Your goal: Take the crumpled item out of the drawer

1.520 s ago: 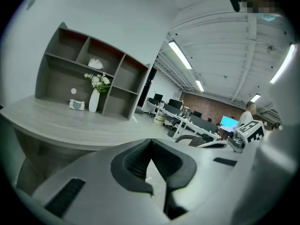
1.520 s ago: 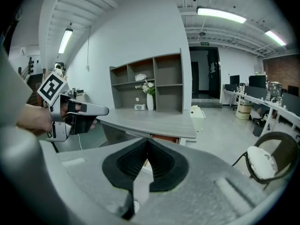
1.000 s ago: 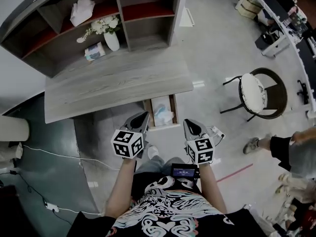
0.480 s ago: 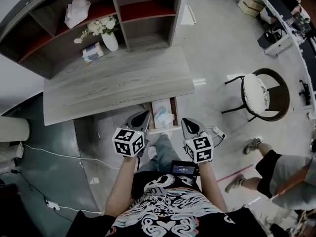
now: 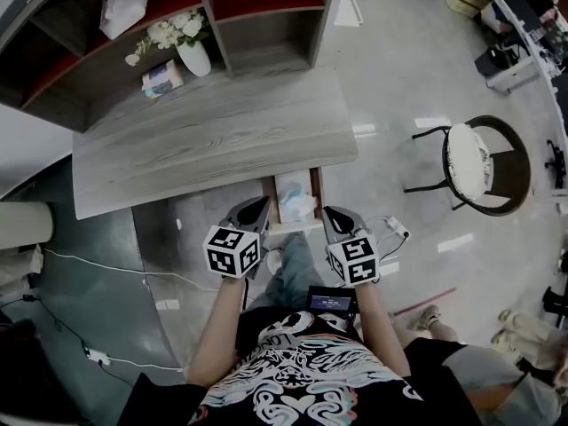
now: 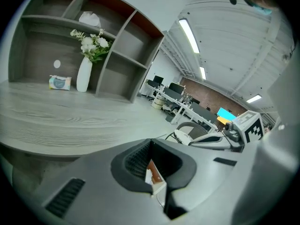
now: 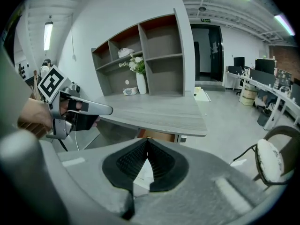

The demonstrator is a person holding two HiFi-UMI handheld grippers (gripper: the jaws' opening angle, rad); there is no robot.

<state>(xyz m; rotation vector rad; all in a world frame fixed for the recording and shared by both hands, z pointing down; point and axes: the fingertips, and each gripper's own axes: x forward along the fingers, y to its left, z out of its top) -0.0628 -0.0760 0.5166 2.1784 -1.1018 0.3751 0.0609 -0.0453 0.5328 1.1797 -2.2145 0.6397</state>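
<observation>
While my left gripper (image 5: 257, 209) and right gripper (image 5: 332, 214) hang clenched and empty beside the one open drawer (image 5: 269, 201), the one crumpled item (image 5: 297, 204) lies inside it, by the overhanging desk (image 5: 213, 140) edge. One chair (image 5: 470, 162) stands well apart.

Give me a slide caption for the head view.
Both shut, the left gripper and right gripper hover at the open drawer holding the crumpled item under the desk.

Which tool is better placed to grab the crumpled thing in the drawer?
Probably right: the right tool tip sits nearer the crumpled pale item, which lies toward the wooden drawer's right side.
</observation>
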